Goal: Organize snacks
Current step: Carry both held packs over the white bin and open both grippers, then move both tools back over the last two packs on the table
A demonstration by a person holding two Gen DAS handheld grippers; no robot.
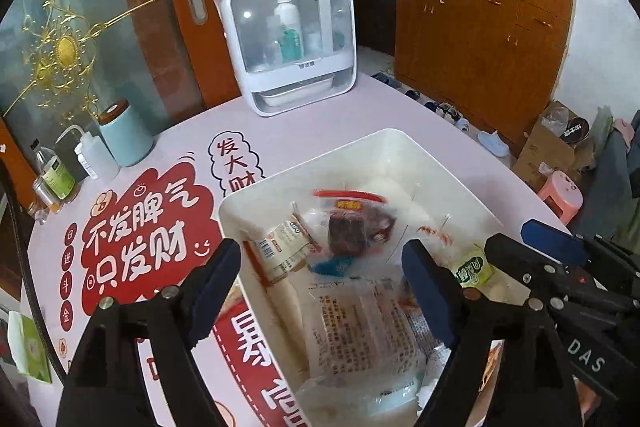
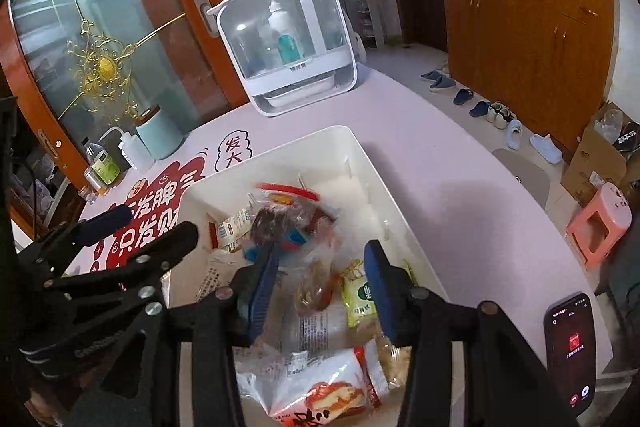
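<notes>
1. Left gripper (image 1: 320, 291): fingers wide apart, nothing between the pads. It hangs over the near end of the bin, tilted down. Below it lies a clear packet with printed text (image 1: 360, 327).
2. Right gripper (image 2: 320, 287): fingers partly apart, straddling a small brownish snack packet (image 2: 314, 291). The pads do not appear to press on it. A green-and-yellow packet (image 2: 358, 297) sits just beside the 3 o'clock finger.
3. White bin (image 2: 360, 147): the snacks are here, heaped loosely at the near end. The far end, at 12 o'clock, is bare.
4. Further contents: an orange-and-white pastry wrapper (image 2: 332, 391) nearest the camera; a clear red-topped bag with a dark block (image 1: 352, 227) mid-bin; a barcoded packet (image 1: 280, 247) at 9 o'clock.
5. Step in hand, as judged: picking a packet out of the heap. Close on one wrapper only and lift straight up, since the overlapping film would drag its neighbours along.
6. Obstruction: the two grippers crowd each other over the same end of the bin, and its walls limit sideways entry.
7. Counter (image 2: 440, 187): a phone (image 2: 570, 351) lies at 4 o'clock.
8. Far end: a white cabinet with bottles (image 2: 292, 47) at 12 o'clock; a teal canister (image 1: 124, 135) and squeeze bottle (image 1: 90, 155) at 10 o'clock.
</notes>
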